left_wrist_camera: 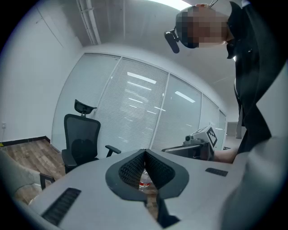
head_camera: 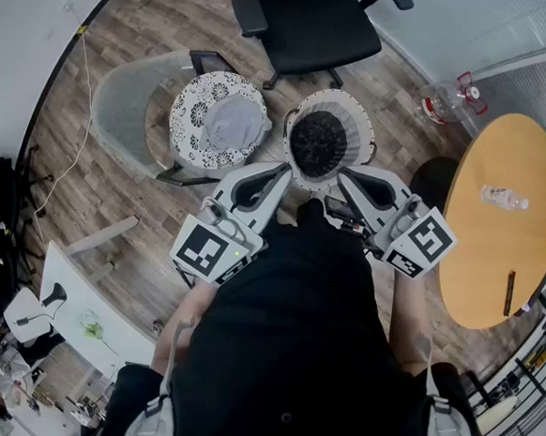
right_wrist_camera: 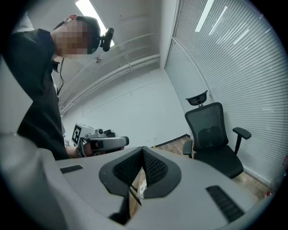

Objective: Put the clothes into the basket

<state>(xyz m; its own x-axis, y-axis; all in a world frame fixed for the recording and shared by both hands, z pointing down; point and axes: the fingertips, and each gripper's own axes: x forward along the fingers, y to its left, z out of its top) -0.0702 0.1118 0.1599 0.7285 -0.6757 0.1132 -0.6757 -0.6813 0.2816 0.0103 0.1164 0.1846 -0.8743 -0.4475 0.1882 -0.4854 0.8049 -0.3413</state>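
Two round baskets stand on the wood floor in the head view. The patterned white one [head_camera: 198, 120] holds a grey garment [head_camera: 235, 123]. The striped one [head_camera: 354, 127] holds a dark garment [head_camera: 317, 143]. My left gripper [head_camera: 282, 173] and right gripper [head_camera: 342, 176] are held close to my body, just short of the striped basket and pointing roughly level. Both are shut with nothing between the pads. The left gripper [left_wrist_camera: 145, 152] shows closed jaws in its own view, with the right gripper [left_wrist_camera: 200, 143] beside it. The right gripper [right_wrist_camera: 142, 149] is closed too, the left gripper [right_wrist_camera: 97, 142] beside it.
A black office chair [head_camera: 307, 22] stands beyond the baskets. A grey curved seat [head_camera: 126, 116] is left of the patterned basket. A round wooden table [head_camera: 501, 249] with a small bottle [head_camera: 503, 197] is at the right, a plastic bottle [head_camera: 447, 99] on the floor, a white desk [head_camera: 86, 315] at lower left.
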